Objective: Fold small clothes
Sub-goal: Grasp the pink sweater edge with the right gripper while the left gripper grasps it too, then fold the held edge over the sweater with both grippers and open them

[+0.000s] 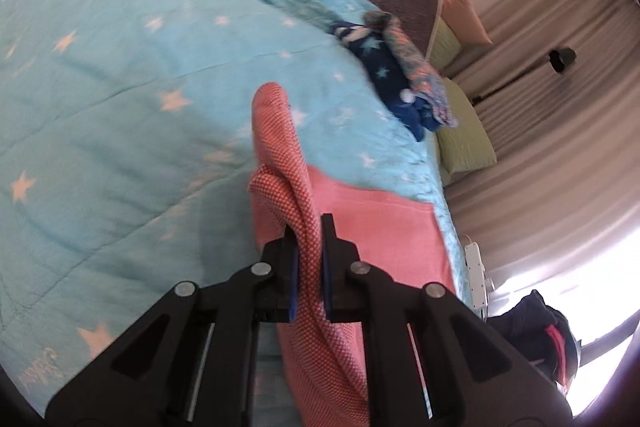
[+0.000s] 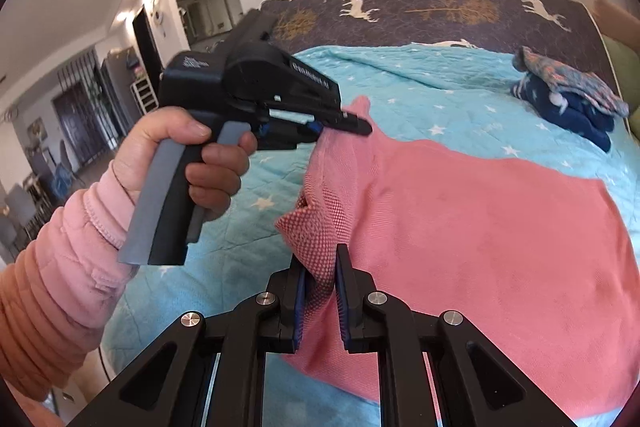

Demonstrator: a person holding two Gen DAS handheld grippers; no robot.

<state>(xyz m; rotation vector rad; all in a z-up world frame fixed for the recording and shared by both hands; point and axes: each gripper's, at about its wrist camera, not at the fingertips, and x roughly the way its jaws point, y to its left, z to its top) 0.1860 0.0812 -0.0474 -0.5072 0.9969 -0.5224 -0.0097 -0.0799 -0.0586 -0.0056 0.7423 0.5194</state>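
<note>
step: mid-fold on the pink garment (image 2: 480, 227). One edge is lifted off the bed (image 1: 100, 87); the rest lies flat on the blue star quilt (image 2: 420, 95).
left tool (image 1: 308, 247): clamped on a bunched ridge of the garment's edge, cloth pinched between both pads. In the right wrist view it shows out front, with the person's left hand (image 2: 188, 163) on the grey grip.
right tool (image 2: 320, 279): closed on the textured corner nearest the camera, fabric filling the gap between the fingers.
garment position: near side of the bed, lifted edge strung between the two tools, body spread toward the far right.
next move, my read: carry both held points across together over the flat part, keep the edge taut, lay it down aligned, then release.
risk: blur at the left tool makes the depth of its bite hard to judge.
containers: none in view.
done pile: folded clothes (image 2: 568, 91), navy starred under a floral piece, stacked well apart at the far side of the quilt.
</note>
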